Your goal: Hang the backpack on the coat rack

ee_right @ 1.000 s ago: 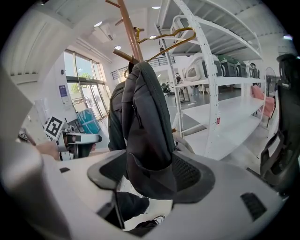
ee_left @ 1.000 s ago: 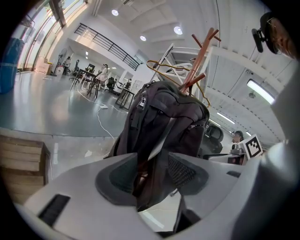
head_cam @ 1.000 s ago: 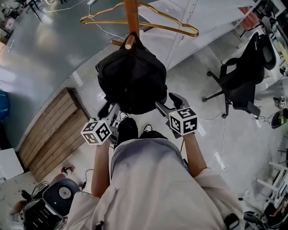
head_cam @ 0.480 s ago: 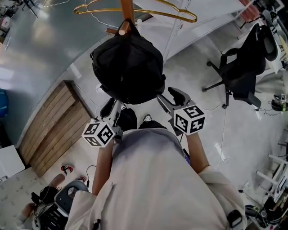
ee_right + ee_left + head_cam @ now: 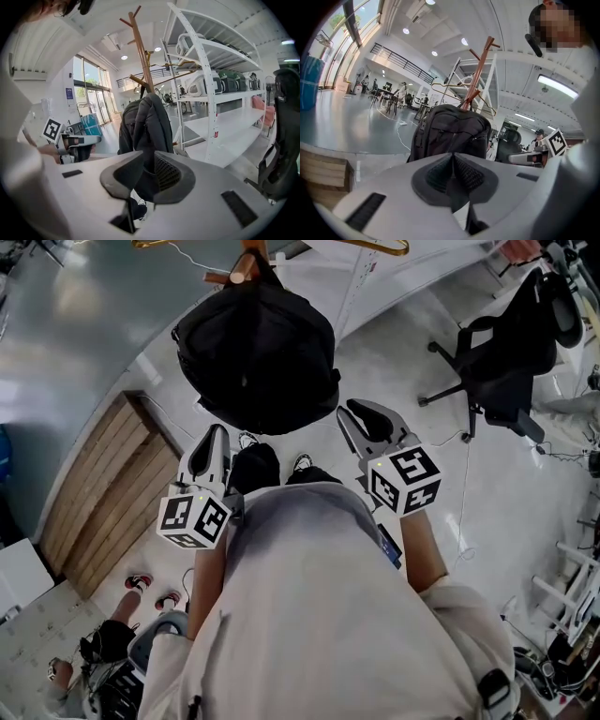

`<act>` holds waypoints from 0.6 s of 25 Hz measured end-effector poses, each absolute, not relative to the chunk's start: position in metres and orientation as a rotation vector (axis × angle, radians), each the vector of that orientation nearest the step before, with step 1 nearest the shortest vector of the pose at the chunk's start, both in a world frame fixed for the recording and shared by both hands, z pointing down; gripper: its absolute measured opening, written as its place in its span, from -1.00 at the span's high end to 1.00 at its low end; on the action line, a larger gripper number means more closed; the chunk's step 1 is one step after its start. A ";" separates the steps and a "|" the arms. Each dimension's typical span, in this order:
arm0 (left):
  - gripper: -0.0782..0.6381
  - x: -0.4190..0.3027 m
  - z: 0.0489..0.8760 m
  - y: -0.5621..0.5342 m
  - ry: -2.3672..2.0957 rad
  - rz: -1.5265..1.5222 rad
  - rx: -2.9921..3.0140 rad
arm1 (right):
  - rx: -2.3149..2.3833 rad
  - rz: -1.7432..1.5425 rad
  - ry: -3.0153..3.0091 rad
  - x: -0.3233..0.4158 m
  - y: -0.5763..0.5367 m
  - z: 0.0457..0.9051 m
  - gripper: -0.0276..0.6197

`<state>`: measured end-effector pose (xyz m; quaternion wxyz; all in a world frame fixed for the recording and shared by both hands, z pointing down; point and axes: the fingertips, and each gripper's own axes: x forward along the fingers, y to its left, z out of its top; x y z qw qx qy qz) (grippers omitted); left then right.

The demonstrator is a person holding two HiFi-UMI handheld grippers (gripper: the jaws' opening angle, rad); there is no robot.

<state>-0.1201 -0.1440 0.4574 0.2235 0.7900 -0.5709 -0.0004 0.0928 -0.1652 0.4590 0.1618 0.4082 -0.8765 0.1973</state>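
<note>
The black backpack point(image 5: 253, 352) hangs by its top loop from a peg of the wooden coat rack point(image 5: 246, 263), clear of the floor. It also shows in the left gripper view, backpack point(image 5: 452, 131) on the rack point(image 5: 476, 79), and in the right gripper view, backpack point(image 5: 145, 126) on the rack point(image 5: 143, 56). My left gripper point(image 5: 214, 442) is below the bag's left side, apart from it; its jaws have just been closing and its pads point(image 5: 461, 171) now meet on nothing. My right gripper point(image 5: 361, 418) is off the bag's lower right; its jaws have just been closing to a narrow empty gap point(image 5: 147, 164).
A black office chair point(image 5: 506, 362) stands at the right. Wooden planks point(image 5: 103, 493) lie on the floor at the left. A gold wire hanger point(image 5: 375, 247) hangs on the rack. White shelving point(image 5: 211, 70) stands behind the rack. Cables trail over the floor.
Both grippers have drawn back from under the backpack and risen, and their jaws have closed from wide open. The backpack stays hanging on the rack.
</note>
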 end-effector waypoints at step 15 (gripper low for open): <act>0.76 -0.118 0.434 -0.155 -1.617 0.057 2.272 | 1.148 0.475 -2.479 0.085 -0.171 0.445 0.89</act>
